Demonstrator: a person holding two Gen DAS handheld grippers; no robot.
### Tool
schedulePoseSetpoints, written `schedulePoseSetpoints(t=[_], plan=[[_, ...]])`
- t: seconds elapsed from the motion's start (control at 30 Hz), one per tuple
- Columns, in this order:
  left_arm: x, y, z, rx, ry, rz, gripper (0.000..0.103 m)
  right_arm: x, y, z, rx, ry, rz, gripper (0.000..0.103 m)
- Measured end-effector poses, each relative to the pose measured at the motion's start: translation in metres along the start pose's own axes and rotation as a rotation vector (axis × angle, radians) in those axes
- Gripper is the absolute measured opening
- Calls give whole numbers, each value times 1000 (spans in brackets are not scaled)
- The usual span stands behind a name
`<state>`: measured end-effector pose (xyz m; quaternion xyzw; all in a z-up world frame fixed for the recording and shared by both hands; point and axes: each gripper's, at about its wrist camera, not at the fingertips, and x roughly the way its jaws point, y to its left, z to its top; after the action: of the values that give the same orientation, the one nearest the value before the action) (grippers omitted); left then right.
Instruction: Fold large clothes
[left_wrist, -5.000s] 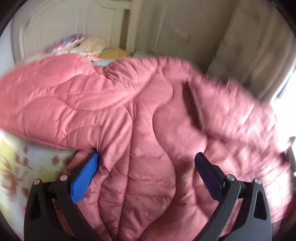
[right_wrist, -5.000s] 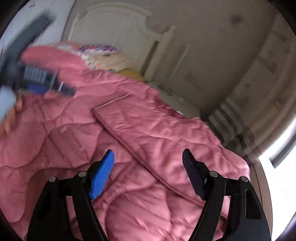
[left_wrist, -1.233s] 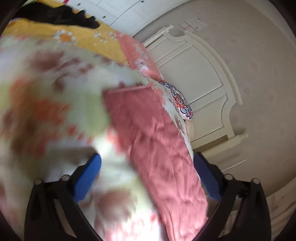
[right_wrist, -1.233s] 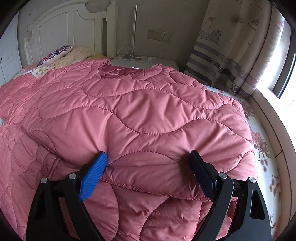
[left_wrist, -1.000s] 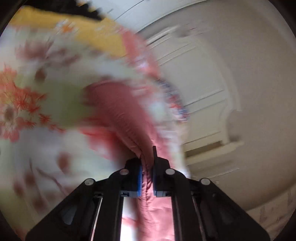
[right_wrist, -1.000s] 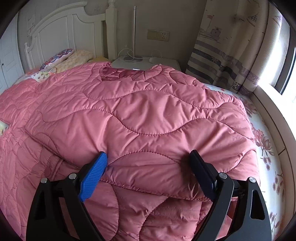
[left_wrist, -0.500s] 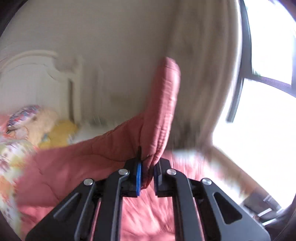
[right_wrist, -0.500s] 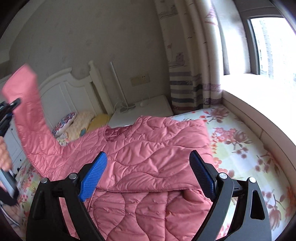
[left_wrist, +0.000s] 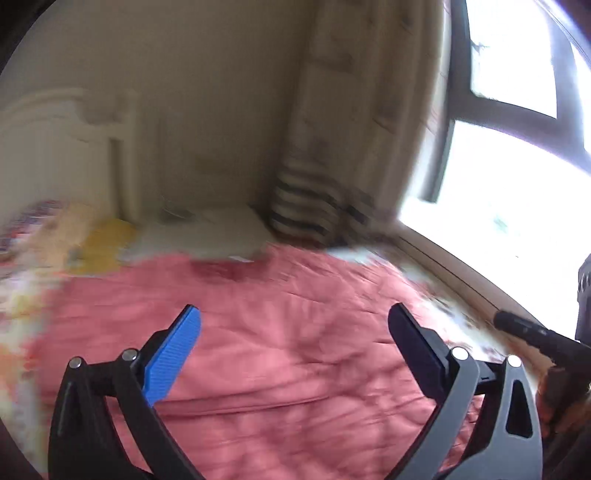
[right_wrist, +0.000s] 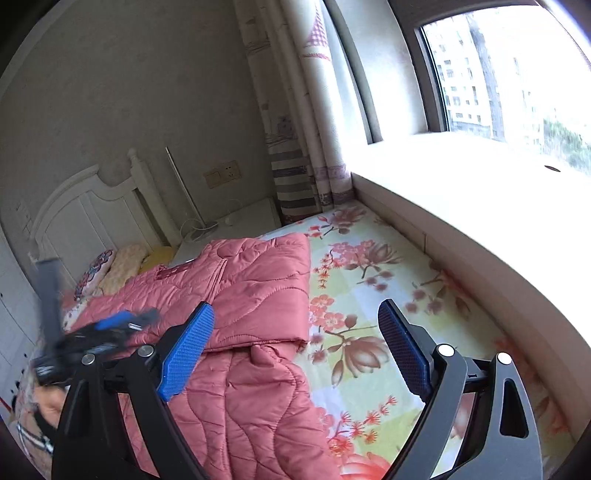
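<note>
Both the left claw (left_wrist: 293, 341) and right claw (right_wrist: 295, 338) are held wide apart, gripping nothing; the pink quilted coat (right_wrist: 255, 291), seemingly folded, is spread ahead of them.

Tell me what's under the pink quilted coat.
The pink quilted coat lies on a floral bedsheet, which shows bare beside it. Whatever is directly beneath the coat is covered.

A pink quilted coat (right_wrist: 255, 295) and pillows (right_wrist: 110, 266) lie on the floral-sheeted bed (right_wrist: 369, 295).

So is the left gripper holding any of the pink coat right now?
No, the left gripper is wide open above the pink coat, with nothing pinched between its fingers.
</note>
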<state>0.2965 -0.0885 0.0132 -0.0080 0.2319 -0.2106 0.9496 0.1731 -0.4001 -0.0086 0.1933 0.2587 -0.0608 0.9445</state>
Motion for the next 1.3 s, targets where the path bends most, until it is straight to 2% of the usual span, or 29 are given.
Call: schedulePoseSetpoints(t=[0.1,0.17,0.23,0.37,0.4,0.47,0.53,0.6,0.67,0.7,0.83,0.93,0.97,1.07,1.2,1.3], plan=[[-29,58,-15,-110,-7,124,100,8,20,-5,-28,34,64,87],[-48,109,-36,-251,11,222,100,18,42,-7,-70,66,102,87],[-60,148,-52,-369,27,254,100,32,65,-8,-119,117,122,87],[-79,195,-67,-482,39,314,99,49,108,-8,-254,115,114,87],[-84,199,-65,-485,32,314,99,54,118,-7,-286,104,121,86],[-91,200,-62,-460,32,314,99,68,138,-7,-347,97,148,72],[-91,199,-61,-428,34,318,99,91,153,-10,-366,138,169,63],[-90,192,-56,-388,31,320,99,114,157,-14,-378,182,135,57],[-86,192,-46,-379,26,312,100,144,152,-27,-376,288,45,53],[-79,193,-39,-380,29,299,100,154,147,-35,-368,324,26,53],[-50,184,-12,-345,42,228,100,155,146,-42,-386,302,20,53],[-17,166,-11,-256,98,172,100,156,147,-47,-401,294,10,53],[0,162,-17,-226,147,161,100,156,146,-47,-400,292,11,53],[44,171,-50,-219,323,204,95,155,143,-47,-389,292,23,53],[39,179,-46,-244,323,164,95,154,141,-45,-378,291,45,54],[18,201,-20,-407,226,57,95,154,140,-46,-377,291,53,54]])
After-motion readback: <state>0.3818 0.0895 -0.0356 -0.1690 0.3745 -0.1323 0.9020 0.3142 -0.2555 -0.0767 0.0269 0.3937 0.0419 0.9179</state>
